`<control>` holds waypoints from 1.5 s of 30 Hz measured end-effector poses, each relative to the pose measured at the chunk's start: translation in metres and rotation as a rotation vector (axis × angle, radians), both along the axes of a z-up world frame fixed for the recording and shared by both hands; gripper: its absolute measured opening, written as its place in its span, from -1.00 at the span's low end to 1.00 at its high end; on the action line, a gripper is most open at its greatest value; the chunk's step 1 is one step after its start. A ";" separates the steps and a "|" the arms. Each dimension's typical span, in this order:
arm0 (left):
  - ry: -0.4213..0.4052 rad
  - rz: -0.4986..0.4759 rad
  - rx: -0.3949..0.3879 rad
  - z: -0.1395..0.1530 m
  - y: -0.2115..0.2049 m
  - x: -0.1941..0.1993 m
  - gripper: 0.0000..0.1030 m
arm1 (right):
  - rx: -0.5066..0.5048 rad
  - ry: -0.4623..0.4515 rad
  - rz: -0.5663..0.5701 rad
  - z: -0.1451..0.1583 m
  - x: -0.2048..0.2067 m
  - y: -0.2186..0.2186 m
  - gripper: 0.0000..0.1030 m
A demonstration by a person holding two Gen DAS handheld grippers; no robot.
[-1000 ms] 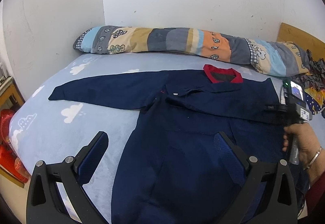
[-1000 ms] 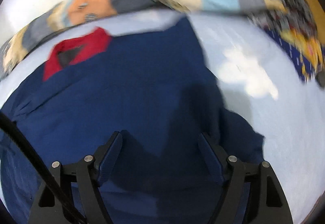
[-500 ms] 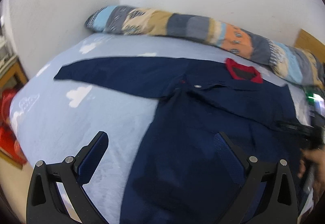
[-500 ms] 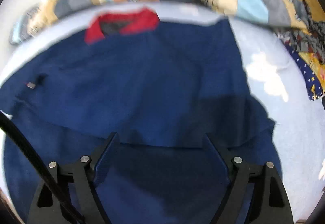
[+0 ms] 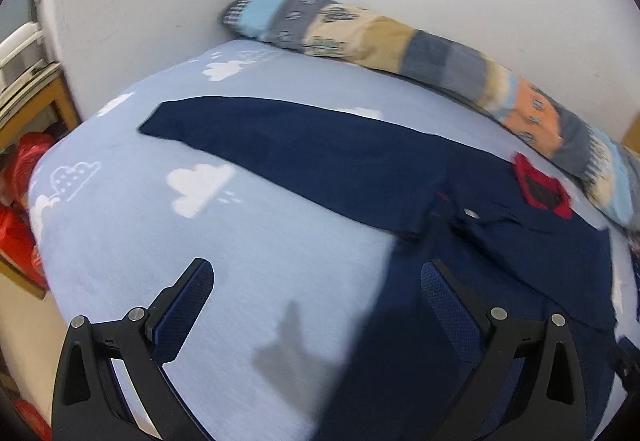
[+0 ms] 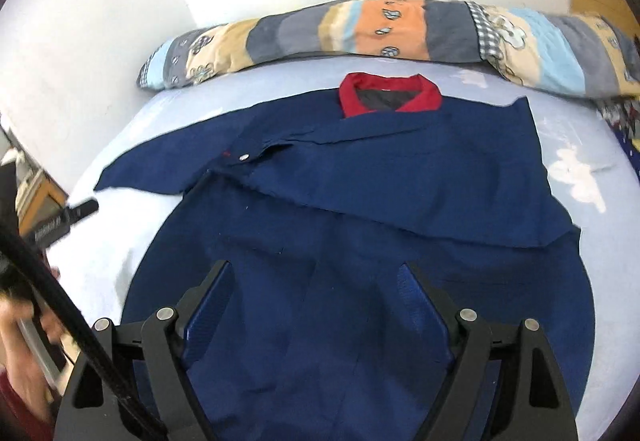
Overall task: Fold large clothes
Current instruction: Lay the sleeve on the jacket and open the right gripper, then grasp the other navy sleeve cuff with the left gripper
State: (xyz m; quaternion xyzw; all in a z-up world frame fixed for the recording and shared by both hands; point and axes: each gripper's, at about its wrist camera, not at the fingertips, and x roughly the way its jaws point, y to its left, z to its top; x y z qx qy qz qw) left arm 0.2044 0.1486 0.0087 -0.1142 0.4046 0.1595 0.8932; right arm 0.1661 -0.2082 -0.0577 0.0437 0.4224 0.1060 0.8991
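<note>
Writing: none legible; the small mark on the dark tool at the bed's left edge is too blurred to read.
Garment: large navy-blue cloth jacket (image 6: 360,209) with red collar (image 6: 390,93), lying flat on its back at the middle of the bed, collar toward the head edge; one sleeve (image 5: 288,157) stretched toward the left edge, the other folded across the chest; silver snap (image 6: 242,158) on the flap.
Bed: pale-blue sheet with white clouds (image 5: 240,241).
Bolster: long patchwork pillow (image 6: 400,29) along the head edge.
Left gripper (image 5: 316,281): jaws spread, empty, over sheet beside the jacket's hem.
Right gripper (image 6: 316,281): jaws just widened, spread, nothing between them, above the jacket's lower body.
</note>
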 end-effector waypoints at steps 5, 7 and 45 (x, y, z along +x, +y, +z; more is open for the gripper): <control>0.054 0.081 -0.115 -0.007 0.056 0.016 1.00 | -0.002 -0.020 -0.028 0.002 0.005 -0.006 0.70; 0.097 0.114 -0.134 -0.008 0.080 0.029 1.00 | 0.030 -0.027 -0.041 0.007 0.005 -0.011 0.70; -0.133 0.331 -0.836 -0.118 0.330 0.114 0.21 | 0.037 -0.003 0.007 -0.005 0.023 0.007 0.70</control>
